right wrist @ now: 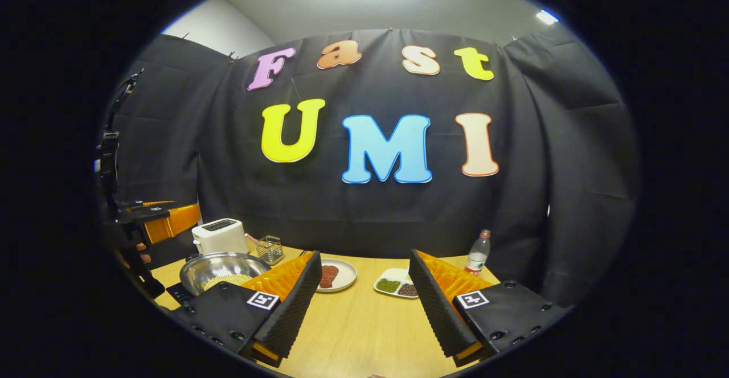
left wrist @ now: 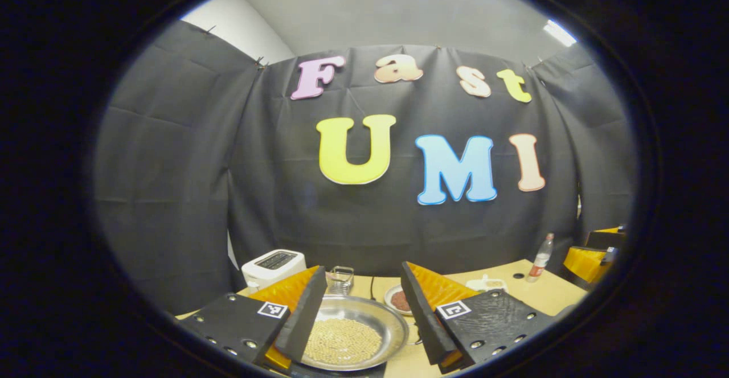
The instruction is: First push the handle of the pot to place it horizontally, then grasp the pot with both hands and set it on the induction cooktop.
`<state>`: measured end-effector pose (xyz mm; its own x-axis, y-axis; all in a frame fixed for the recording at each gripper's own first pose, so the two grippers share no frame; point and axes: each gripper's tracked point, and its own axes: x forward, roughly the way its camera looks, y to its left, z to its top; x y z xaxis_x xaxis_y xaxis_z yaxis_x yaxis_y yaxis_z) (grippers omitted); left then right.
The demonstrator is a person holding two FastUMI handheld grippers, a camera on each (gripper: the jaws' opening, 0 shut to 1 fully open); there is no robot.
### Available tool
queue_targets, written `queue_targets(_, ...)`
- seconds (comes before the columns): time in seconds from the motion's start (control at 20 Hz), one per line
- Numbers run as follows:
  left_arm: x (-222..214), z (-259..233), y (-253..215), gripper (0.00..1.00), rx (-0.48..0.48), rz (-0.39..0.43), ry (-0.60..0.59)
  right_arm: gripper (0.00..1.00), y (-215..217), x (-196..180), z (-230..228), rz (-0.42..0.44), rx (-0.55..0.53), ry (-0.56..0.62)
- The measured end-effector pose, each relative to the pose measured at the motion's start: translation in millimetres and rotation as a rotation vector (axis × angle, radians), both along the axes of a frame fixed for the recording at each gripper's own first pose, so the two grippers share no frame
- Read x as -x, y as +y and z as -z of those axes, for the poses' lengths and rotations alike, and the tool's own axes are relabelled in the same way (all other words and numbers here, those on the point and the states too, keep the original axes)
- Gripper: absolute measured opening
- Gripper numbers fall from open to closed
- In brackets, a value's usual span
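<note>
I see the wooden table (right wrist: pixel 364 321) stretching ahead of my right gripper (right wrist: pixel 364 298), whose jaws stand wide apart over bare wood, while the steel pot (left wrist: pixel 356 327) of pale beans sits between the parted, untouching fingers of my left gripper (left wrist: pixel 361 309), toaster (left wrist: pixel 273 267) beyond.
</note>
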<state>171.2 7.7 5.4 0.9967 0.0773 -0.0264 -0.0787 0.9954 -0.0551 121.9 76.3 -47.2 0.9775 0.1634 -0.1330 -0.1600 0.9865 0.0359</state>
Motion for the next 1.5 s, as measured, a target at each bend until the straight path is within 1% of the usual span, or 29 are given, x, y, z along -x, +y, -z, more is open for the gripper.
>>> queue_targets(0.15, 37.1, -23.7, -35.3, 0.77, -0.014, 0.012, -0.024, 0.98, -37.9, 26.2, -13.9, 0.015, 0.011, -0.03)
queue_targets(0.3, 66.6, -41.8, -55.8, 0.77, -0.029, 0.023, -0.042, 0.98, -60.5, 54.6, -20.2, 0.008, 0.013, -0.036)
queue_targets(0.35, 77.8, -46.9, -59.2, 0.77, -0.044, 0.026, -0.053, 0.98, -68.7, 62.3, -21.8, 0.018, 0.006, -0.039)
queue_targets(0.4, 87.9, -52.2, -60.9, 0.79, -0.058, 0.029, -0.062, 0.98, -75.3, 70.5, -23.6, 0.03, -0.004, -0.04)
queue_targets(0.45, 98.9, -53.8, -65.5, 0.77, -0.066, 0.037, -0.071, 0.98, -78.8, 77.2, -25.1, 0.039, -0.017, -0.042)
queue_targets(0.5, 108.2, -57.1, -69.0, 0.77, -0.072, 0.049, -0.081, 0.94, -81.3, 85.8, -28.6, 0.047, -0.03, -0.047)
queue_targets(0.55, 117.3, -60.4, -69.4, 0.77, -0.081, 0.061, -0.091, 0.98, -82.1, 93.2, -33.2, 0.045, -0.043, -0.058)
queue_targets(0.7, 138.1, -66.2, -67.7, 0.77, -0.117, 0.088, -0.097, 0.97, -89.5, 112.0, -42.9, 0.061, -0.069, -0.072)
queue_targets(0.75, 143.0, -70.5, -66.8, 0.77, -0.126, 0.091, -0.11, 0.97, -91.9, 113.9, -49.0, 0.073, -0.074, -0.083)
queue_targets(0.8, 148.8, -72.7, -65.2, 0.77, -0.127, 0.093, -0.112, 0.93, -94.2, 117.4, -52.8, 0.087, -0.073, -0.085)
queue_targets(0.85, 153.9, -69.5, -65.3, 0.77, -0.123, 0.099, -0.109, 0.97, -96.1, 121.2, -56.5, 0.101, -0.072, -0.097)
queue_targets(0.9, 158.6, -66.7, -67.4, 0.77, -0.113, 0.11, -0.101, 0.93, -95.8, 124.5, -63.5, 0.111, -0.074, -0.117)
queue_targets(0.95, 159.8, -65.6, -67.8, 0.77, -0.106, 0.115, -0.098, 0.97, -94.2, 126.9, -68.3, 0.116, -0.074, -0.133)
queue_targets(1.0, 162.1, -64.8, -66.9, 0.77, -0.102, 0.114, -0.093, 0.97, -90.8, 129.4, -69.9, 0.115, -0.068, -0.14)
queue_targets(1.05, 163.4, -65.7, -64.7, 0.77, -0.097, 0.117, -0.094, 0.92, -88.3, 133.1, -70.4, 0.113, -0.06, -0.143)
queue_targets(1.1, 164.3, -66.0, -65.4, 0.77, -0.091, 0.122, -0.095, 0.92, -85.6, 135.0, -70.8, 0.109, -0.053, -0.144)
queue_targets(1.15, 165.0, -65.5, -65.7, 0.79, -0.087, 0.122, -0.096, 0.93, -83.4, 136.9, -72.2, 0.107, -0.047, -0.146)
queue_targets(1.2, 166.1, -66.2, -65.2, 0.77, -0.082, 0.124, -0.095, 0.93, -80.9, 139.2, -72.9, 0.103, -0.044, -0.146)
queue_targets(1.3, 169.5, -65.5, -61.1, 0.77, -0.067, 0.115, -0.096, 0.93, -78.8, 141.2, -71.2, 0.1, -0.04, -0.145)
queue_targets(1.35, 170.8, -65.7, -59.2, 0.77, -0.059, 0.11, -0.097, 0.97, -78.6, 140.0, -71.5, 0.101, -0.038, -0.146)
queue_targets(1.4, 171.7, -65.7, -57.8, 0.77, -0.054, 0.107, -0.095, 0.93, -78.3, 140.8, -72.9, 0.103, -0.039, -0.149)
queue_targets(1.45, 172.1, -64.9, -55.6, 0.77, -0.054, 0.101, -0.094, 0.97, -77.4, 140.8, -74.3, 0.101, -0.043, -0.152)
queue_targets(1.5, 173.4, -64.7, -52.6, 0.77, -0.056, 0.092, -0.092, 0.97, -77.0, 140.4, -74.9, 0.1, -0.046, -0.151)
